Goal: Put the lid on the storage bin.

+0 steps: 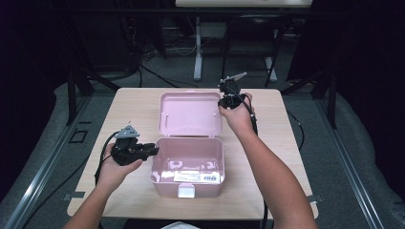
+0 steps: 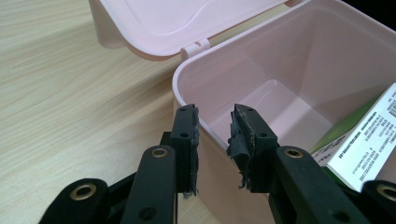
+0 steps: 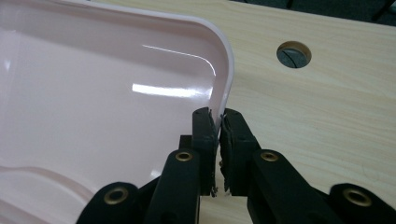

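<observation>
The right gripper [image 3: 218, 121] pinches the open lid's rim [image 3: 223, 70], while the left gripper [image 2: 215, 122] straddles the pink box's wall [image 2: 187, 81], jaws spread.

The box [image 1: 187, 164] sits at frame centre on the bench [image 1: 129, 102], its lid [image 1: 190, 113] lying open above it. A carton [image 1: 198, 176] lies inside. The left tool [image 1: 154, 150] is at the box's left wall, the right tool [image 1: 220, 106] at the lid's right edge.
</observation>
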A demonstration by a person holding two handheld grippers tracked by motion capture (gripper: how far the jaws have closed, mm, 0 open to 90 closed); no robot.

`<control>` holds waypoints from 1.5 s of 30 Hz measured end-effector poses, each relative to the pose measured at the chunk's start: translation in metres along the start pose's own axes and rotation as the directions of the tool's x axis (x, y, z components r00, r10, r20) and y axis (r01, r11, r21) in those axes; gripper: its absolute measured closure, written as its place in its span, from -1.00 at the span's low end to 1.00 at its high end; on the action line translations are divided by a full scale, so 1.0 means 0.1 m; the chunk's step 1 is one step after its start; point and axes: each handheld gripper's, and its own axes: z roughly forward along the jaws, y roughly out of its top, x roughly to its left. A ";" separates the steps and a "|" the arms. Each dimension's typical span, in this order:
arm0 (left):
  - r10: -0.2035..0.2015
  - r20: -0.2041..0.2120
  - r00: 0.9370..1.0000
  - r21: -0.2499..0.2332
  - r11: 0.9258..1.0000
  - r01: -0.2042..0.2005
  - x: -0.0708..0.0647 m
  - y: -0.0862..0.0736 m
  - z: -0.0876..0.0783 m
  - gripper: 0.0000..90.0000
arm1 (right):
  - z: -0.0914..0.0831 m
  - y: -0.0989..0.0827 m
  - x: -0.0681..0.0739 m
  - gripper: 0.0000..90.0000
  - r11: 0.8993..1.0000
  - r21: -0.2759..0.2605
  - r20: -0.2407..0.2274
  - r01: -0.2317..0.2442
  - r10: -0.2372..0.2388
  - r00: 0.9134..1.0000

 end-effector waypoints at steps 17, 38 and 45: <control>0.002 0.002 1.000 0.003 1.000 -0.002 0.01 0.00 0.00 0.57 | -0.47 -0.08 0.09 0.92 0.993 -0.098 -0.023 0.064 -0.066 0.998; -0.008 -0.002 1.000 0.000 1.000 0.008 0.00 -0.01 0.00 0.57 | -0.85 -0.33 0.19 0.91 0.967 -0.194 -0.025 0.164 -0.172 0.985; -0.010 0.001 1.000 -0.002 1.000 0.010 0.00 -0.01 0.00 0.58 | -0.95 -0.45 0.18 0.92 0.963 -0.221 -0.053 0.155 -0.170 0.984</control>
